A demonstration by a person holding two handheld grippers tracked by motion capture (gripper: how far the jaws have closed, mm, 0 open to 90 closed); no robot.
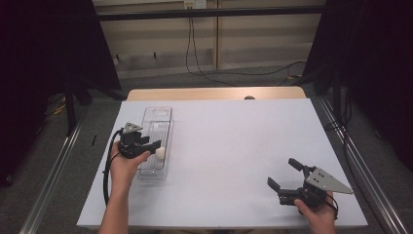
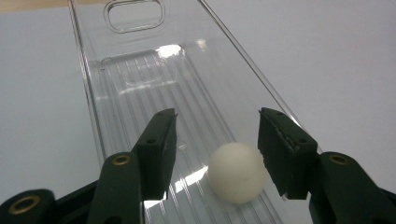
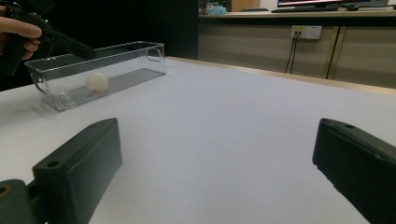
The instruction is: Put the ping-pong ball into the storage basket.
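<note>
My left gripper [image 2: 217, 140] has its fingers apart; the white ball [image 2: 236, 171], between them, lies in the clear tray [image 2: 140, 70], apparently released. My right gripper [image 3: 219, 172] waits wide open.

The high view looks down from above the table's near edge. Both gripper views, low and close, share the clear plastic ribbed tray [image 2: 140, 88] holding the white round ball [image 3: 96, 81].

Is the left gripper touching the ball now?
Cannot tell. In the left gripper view, the ball sits against the right finger of the left gripper; no clear gap or contact.
</note>
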